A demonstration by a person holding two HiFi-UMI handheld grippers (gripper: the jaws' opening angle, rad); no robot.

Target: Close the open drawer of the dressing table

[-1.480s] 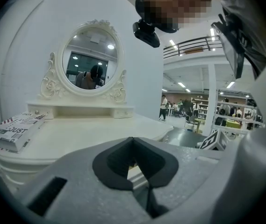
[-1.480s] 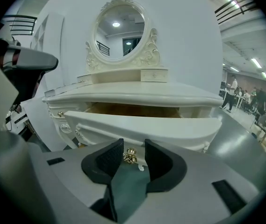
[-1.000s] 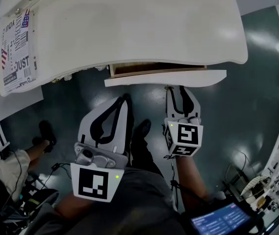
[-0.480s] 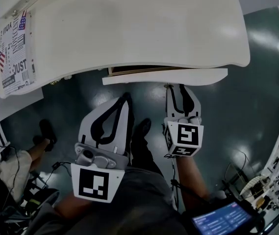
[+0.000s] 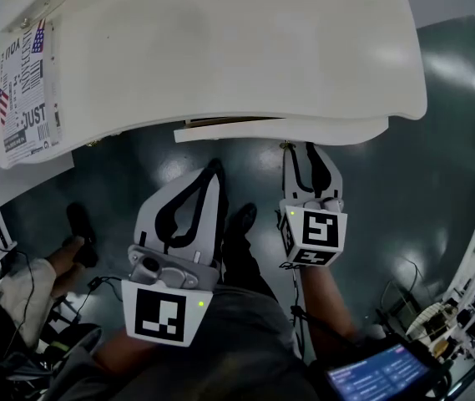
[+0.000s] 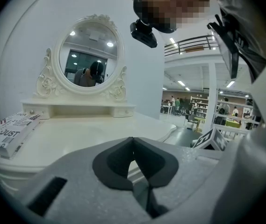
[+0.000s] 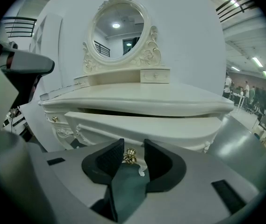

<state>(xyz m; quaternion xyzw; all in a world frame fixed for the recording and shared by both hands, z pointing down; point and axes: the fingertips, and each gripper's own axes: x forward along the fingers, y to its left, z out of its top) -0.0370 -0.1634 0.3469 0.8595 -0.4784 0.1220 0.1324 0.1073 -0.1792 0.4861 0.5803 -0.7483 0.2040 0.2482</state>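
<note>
Green floor, drawer mostly hidden under tabletop, right tool apart around knob, left tool together.

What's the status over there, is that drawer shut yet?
Left gripper shut, empty. Right gripper open, knob between its jaws. Drawer open a crack. Nothing in the way.

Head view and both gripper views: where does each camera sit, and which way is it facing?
Head view: on the person's head, looking steeply down on the dressing table; left gripper, right gripper and legs show.
Left gripper view: on the left gripper, facing the oval mirror across the dressing table; shut jaws show.
Right gripper view: on the right gripper, facing the drawer, its brass knob between open jaws.
Shared: both gripper views see the mirror.
</note>
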